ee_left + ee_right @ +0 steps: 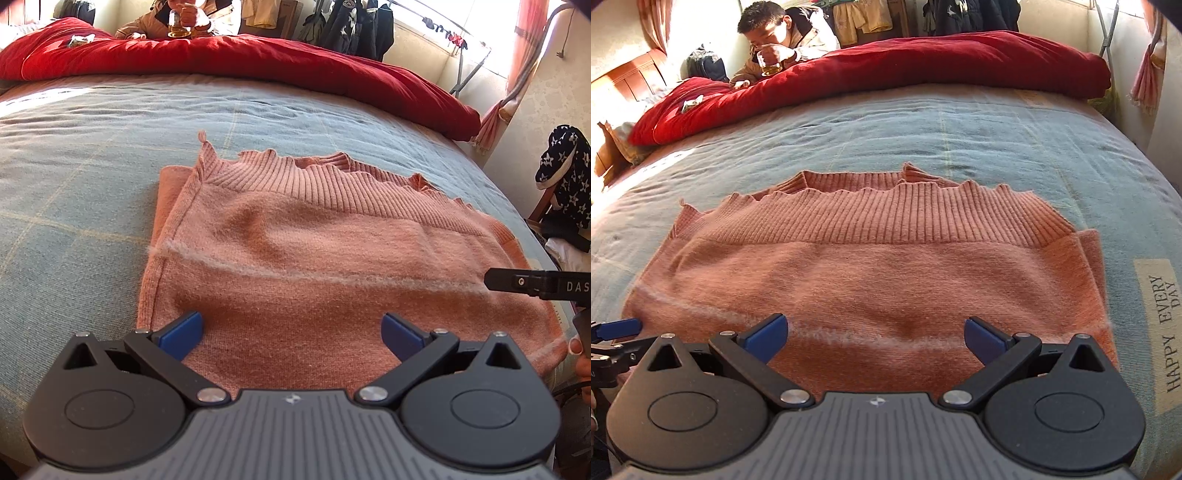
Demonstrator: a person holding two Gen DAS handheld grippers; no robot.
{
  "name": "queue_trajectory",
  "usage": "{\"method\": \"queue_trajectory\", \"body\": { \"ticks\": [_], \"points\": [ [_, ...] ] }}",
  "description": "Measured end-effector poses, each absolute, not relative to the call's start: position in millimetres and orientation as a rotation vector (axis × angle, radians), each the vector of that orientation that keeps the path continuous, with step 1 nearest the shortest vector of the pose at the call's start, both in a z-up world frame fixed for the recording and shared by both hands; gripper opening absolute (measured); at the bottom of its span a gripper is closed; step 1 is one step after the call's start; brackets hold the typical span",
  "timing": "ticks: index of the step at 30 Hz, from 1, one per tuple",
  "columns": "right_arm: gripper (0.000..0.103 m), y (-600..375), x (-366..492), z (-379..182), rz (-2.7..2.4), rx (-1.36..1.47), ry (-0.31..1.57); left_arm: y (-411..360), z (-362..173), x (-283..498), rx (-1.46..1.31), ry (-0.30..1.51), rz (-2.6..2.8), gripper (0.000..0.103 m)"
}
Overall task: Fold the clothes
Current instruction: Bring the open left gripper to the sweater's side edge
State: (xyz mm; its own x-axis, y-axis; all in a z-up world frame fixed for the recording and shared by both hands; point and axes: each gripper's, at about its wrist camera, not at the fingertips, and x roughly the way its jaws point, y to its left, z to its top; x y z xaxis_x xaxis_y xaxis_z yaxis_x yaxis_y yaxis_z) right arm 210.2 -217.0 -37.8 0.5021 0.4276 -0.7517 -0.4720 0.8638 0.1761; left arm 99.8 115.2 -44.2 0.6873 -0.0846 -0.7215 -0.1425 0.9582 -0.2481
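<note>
A pink knit sweater lies folded flat on the blue bed cover, ribbed hem at the far side, with a pale fuzzy stripe across it. In the right wrist view the same sweater fills the middle. My left gripper hovers over the sweater's near left part, open, with nothing between its blue pads. Over the near right part my right gripper is also open and holds nothing. The right gripper's black finger juts in at the right edge of the left wrist view; the left gripper's blue tip shows at the left edge of the right wrist view.
A red quilt is bunched along the far side of the bed. A person sits behind it drinking from a glass. Clothes hang at the back wall, and a star-patterned garment hangs over a chair at right.
</note>
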Motion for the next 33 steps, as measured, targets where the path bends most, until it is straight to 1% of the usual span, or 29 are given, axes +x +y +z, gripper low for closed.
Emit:
{"method": "queue_trajectory", "body": {
  "ticks": [8, 15, 23, 26, 29, 31, 33],
  "points": [
    [0.103, -206, 221, -39, 0.644, 0.031, 0.942, 120, -40, 104, -0.301, 0.818, 0.035, 0.102],
    [0.103, -193, 234, -47, 0.672, 0.037, 0.960, 124, -37, 107, -0.306, 0.821, 0.036, 0.102],
    [0.103, -211, 239, -53, 0.664, 0.072, 0.951, 126, -36, 107, -0.306, 0.819, 0.028, 0.102],
    [0.103, -214, 238, -52, 0.643, 0.069, 0.948, 127, -29, 108, -0.303, 0.804, 0.018, 0.102],
    [0.103, -214, 234, -53, 0.630, 0.052, 0.943, 128, -13, 117, -0.283, 0.746, -0.019, 0.102],
    [0.103, -213, 231, -53, 0.620, 0.043, 0.941, 129, -6, 128, -0.282, 0.713, -0.047, 0.102],
    [0.103, -213, 229, -53, 0.610, 0.035, 0.940, 129, -6, 143, -0.292, 0.718, -0.054, 0.102]
  ]
}}
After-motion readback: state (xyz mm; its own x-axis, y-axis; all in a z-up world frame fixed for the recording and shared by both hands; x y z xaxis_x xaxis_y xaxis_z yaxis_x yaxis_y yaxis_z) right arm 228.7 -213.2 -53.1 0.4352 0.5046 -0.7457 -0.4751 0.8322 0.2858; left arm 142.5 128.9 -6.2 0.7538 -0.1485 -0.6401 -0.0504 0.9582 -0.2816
